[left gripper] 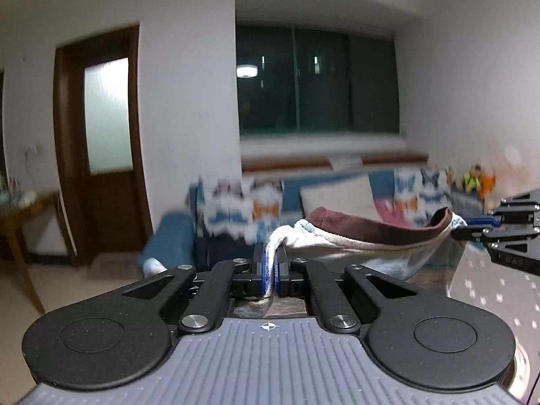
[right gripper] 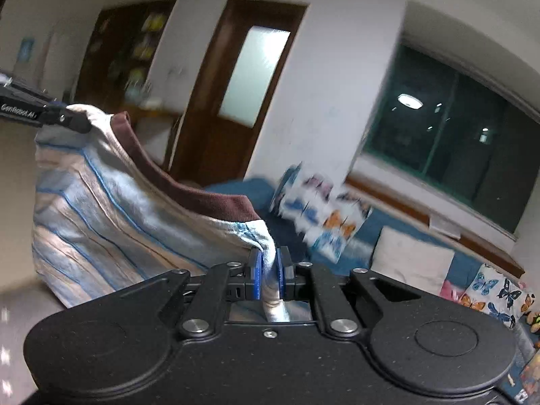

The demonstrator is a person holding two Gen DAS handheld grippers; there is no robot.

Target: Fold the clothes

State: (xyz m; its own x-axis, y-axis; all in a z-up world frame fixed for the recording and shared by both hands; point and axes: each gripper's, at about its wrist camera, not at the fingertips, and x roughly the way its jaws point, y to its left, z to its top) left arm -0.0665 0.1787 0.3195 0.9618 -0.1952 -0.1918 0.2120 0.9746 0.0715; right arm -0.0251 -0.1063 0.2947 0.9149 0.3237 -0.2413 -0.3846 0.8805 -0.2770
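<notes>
Left gripper (left gripper: 271, 271) clamped on one top corner of striped shirt (right gripper: 111, 209), right gripper (right gripper: 269, 275) clamped on the other, shirt hanging stretched between them, brown collar (right gripper: 189, 189) uppermost, sofa (left gripper: 337, 199) behind.

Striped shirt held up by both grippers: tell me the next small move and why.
Probably draw the two grippers a little apart. The left gripper and right gripper are each shut on a top corner of the striped shirt, yet its brown collar sags between them, so the cloth is slack and not flat enough to fold.
</notes>
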